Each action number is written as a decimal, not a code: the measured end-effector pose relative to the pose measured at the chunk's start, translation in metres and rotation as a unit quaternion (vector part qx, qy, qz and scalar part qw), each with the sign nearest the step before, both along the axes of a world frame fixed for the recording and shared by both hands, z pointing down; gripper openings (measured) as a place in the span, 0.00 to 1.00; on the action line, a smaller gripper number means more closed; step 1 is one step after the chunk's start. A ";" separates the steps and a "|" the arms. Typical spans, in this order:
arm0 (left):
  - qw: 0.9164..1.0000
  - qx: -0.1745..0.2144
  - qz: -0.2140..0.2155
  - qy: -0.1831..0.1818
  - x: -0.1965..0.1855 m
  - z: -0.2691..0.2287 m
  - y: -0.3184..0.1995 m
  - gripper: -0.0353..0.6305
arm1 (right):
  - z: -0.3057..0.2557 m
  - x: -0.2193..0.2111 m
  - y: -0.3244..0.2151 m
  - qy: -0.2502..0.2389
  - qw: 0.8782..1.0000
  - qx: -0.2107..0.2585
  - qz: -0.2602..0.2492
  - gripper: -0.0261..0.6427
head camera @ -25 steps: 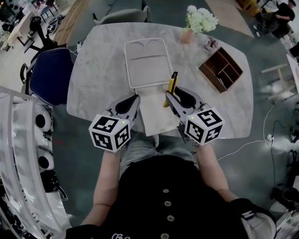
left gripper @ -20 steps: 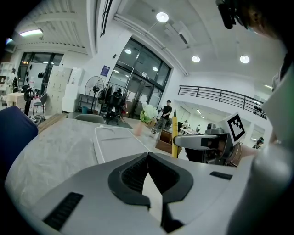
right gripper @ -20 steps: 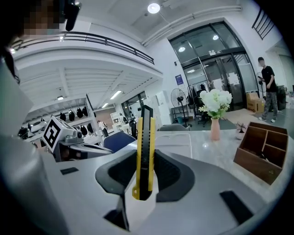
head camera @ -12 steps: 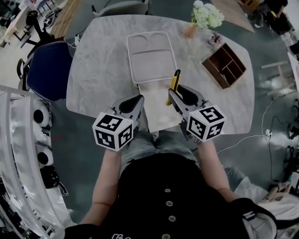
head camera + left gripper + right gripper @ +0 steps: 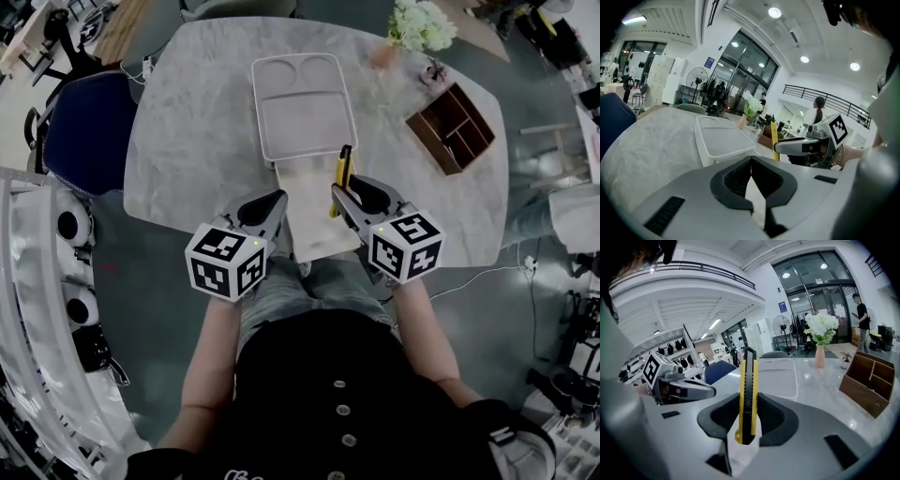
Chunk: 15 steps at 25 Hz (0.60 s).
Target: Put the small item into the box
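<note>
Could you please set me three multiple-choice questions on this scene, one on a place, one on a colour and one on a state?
1. Where does the wooden organiser stand?
A) on the table, right of the white box
B) inside the white box
C) left of the white box

2. What colour is the utility knife?
A) red
B) yellow and black
C) green

3. How do the jaws of the left gripper stand?
A) wide apart
B) clamped on the knife
C) together, nothing between them

Key: 1 A, the head view shows it at the table's right side, apart from the box; 2 B, yellow body with a black strip; 3 C, its own view shows the jaws meeting.
</note>
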State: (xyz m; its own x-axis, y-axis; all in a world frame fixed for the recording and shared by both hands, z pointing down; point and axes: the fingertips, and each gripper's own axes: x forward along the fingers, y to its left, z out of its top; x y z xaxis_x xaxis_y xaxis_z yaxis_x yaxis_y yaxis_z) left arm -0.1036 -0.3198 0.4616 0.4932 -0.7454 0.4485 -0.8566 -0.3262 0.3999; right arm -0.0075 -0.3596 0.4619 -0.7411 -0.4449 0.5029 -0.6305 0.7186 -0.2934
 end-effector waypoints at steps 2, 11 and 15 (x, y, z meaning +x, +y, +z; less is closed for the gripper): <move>1.000 -0.005 0.001 0.000 0.000 0.004 0.000 0.08 | 0.007 -0.001 0.001 0.008 1.000 -0.007 -0.003 0.22; 0.999 -0.031 0.000 0.007 -0.003 0.026 0.002 0.08 | 0.042 -0.006 0.001 0.064 0.996 -0.053 -0.016 0.22; 0.999 -0.040 0.001 0.011 -0.006 0.036 0.001 0.08 | 0.060 -0.013 0.005 0.093 0.992 -0.080 -0.034 0.22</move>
State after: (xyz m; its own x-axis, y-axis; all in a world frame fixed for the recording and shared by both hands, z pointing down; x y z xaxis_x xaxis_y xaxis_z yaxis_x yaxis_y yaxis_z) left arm -0.1095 -0.3189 0.4972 0.5051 -0.7065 0.4957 -0.8467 -0.2945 0.4431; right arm -0.0201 -0.3543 0.5218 -0.6538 -0.3014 0.6941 -0.6369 0.7145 -0.2897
